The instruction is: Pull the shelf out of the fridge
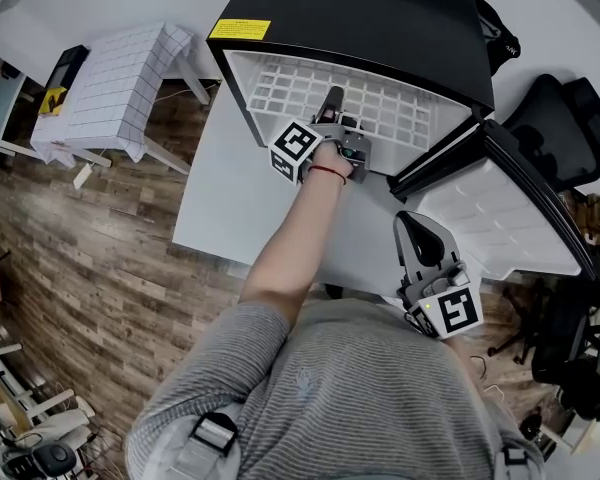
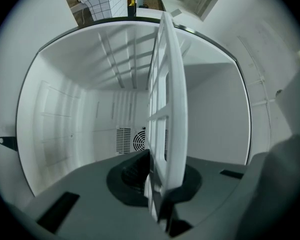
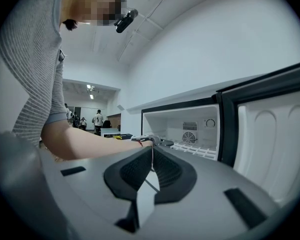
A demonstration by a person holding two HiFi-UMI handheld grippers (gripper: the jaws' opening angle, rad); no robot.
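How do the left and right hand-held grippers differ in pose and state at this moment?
The left hand-held gripper is clamped on the front edge of the white shelf; the right hand-held gripper is shut on nothing. The left is stretched out to the opening of the fridge; the right is held back near the person's torso, beside the open door. Both have their jaws closed.

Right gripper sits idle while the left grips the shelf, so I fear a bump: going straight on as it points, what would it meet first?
Probably the left gripper, clamped on the shelf, straight ahead of the right gripper; depth is unclear.
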